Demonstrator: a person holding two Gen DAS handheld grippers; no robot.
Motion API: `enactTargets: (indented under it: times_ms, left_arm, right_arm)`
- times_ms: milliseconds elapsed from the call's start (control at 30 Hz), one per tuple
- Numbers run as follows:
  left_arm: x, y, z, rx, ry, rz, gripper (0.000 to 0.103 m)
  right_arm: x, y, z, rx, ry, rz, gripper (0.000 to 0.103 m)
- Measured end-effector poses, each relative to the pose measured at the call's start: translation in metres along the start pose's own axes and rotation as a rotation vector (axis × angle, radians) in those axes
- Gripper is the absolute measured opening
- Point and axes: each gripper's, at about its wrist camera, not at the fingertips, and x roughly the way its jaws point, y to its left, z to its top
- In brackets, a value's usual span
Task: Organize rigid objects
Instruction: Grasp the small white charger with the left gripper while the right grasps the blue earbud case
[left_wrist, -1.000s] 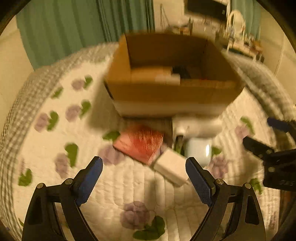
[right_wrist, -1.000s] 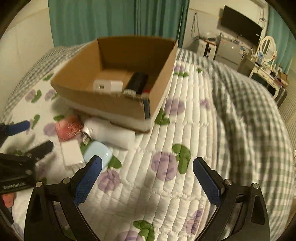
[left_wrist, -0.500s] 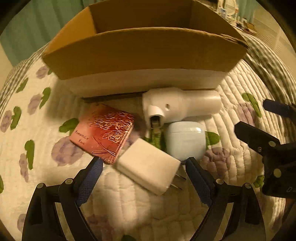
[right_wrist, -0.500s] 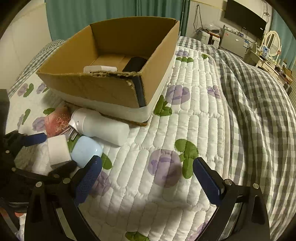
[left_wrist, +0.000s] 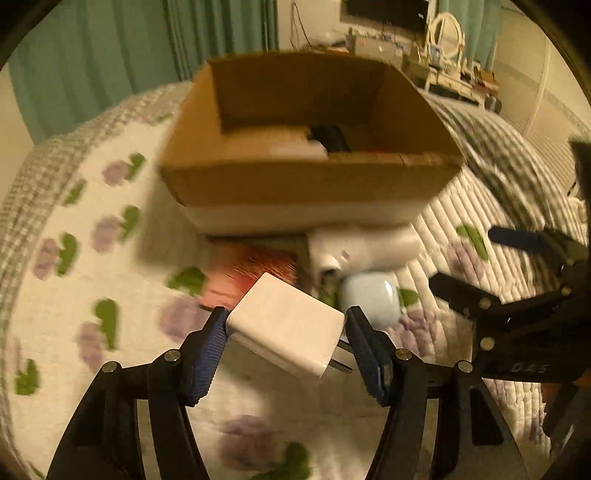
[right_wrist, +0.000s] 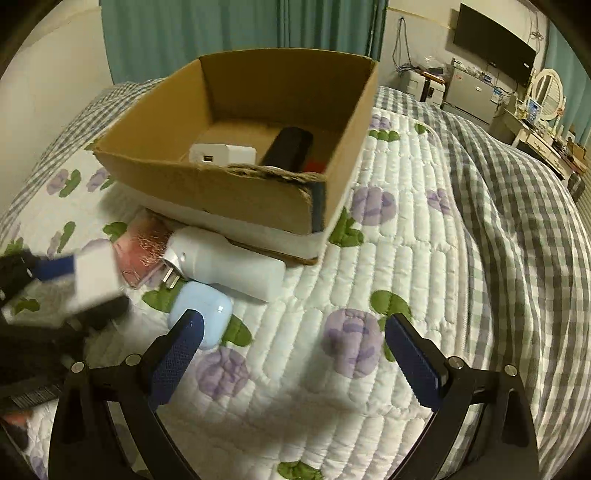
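Observation:
My left gripper (left_wrist: 286, 338) is shut on a white plug adapter (left_wrist: 286, 328) and holds it above the quilt; it also shows blurred in the right wrist view (right_wrist: 94, 282). A cardboard box (right_wrist: 207, 184) stands behind, holding a white charger (right_wrist: 221, 153) and a black object (right_wrist: 288, 147). In front of the box lie a white cylindrical device (right_wrist: 225, 262), a pale blue earbud case (right_wrist: 201, 314) and a red wallet (right_wrist: 144, 247). My right gripper (right_wrist: 293, 354) is open and empty over the quilt, right of the earbud case.
The bed carries a white flowered quilt (right_wrist: 388, 258) and a grey checked blanket (right_wrist: 517, 221) on the right. Green curtains (right_wrist: 221, 26) hang behind. A desk, television and mirror (right_wrist: 546, 88) stand at far right.
My left gripper has closed on the white plug adapter and lifted it off the quilt, pulling back from the box. The right gripper has barely moved.

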Motion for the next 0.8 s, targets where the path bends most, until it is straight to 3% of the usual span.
enactTargets:
  times_ms: [167, 367, 467, 567, 633, 667, 800]
  left_arm:
    - [-0.001, 0.032, 0.014, -0.018, -0.023, 0.052, 0.065]
    - [0.008, 0.054, 0.016, -0.035, -0.024, 0.052, 0.065]
    - [0.01, 0.058, 0.014, -0.034, -0.02, 0.047, 0.065]
    - [0.01, 0.059, 0.014, -0.032, -0.019, 0.04, 0.065]
    - [0.009, 0.059, 0.014, -0.027, -0.022, 0.037, 0.065]
    - [0.008, 0.058, 0.014, -0.028, -0.022, 0.037, 0.065]
    - [-0.003, 0.056, 0.013, -0.036, -0.028, 0.027, 0.065]
  right_arm:
    - [0.006, 0.018, 0.004, -0.032, 0.003, 0.015, 0.099]
    - [0.038, 0.057, -0.003, -0.091, 0.072, 0.053, 0.098]
    - [0.052, 0.074, -0.005, -0.136, 0.066, 0.028, 0.087]
    - [0.061, 0.081, -0.006, -0.151, 0.071, 0.016, 0.084]
    - [0.061, 0.084, -0.005, -0.156, 0.069, 0.01, 0.071]
    - [0.059, 0.084, -0.005, -0.16, 0.071, 0.012, 0.057]
    - [0.053, 0.084, -0.005, -0.139, 0.097, 0.022, 0.057]
